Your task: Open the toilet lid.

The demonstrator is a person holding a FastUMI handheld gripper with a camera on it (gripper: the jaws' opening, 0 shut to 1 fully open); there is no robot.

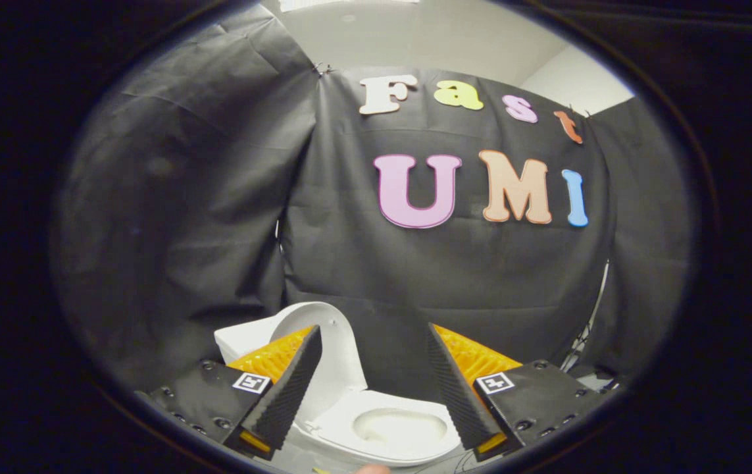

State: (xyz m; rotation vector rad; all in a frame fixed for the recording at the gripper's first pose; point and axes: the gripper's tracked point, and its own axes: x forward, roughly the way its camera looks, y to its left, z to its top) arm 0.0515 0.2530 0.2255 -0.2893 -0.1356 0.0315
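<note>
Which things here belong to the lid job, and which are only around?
For the job:
toilet lid, already raised
toilet seat
gripper, fingers open, touching nothing

Only around:
black cloth wall
cables beside the cloth

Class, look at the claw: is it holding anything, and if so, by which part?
Nothing is held. The claw is open, its fingers apart with only air between them. The toilet lid already stands raised beyond them, above the toilet bowl.
</note>
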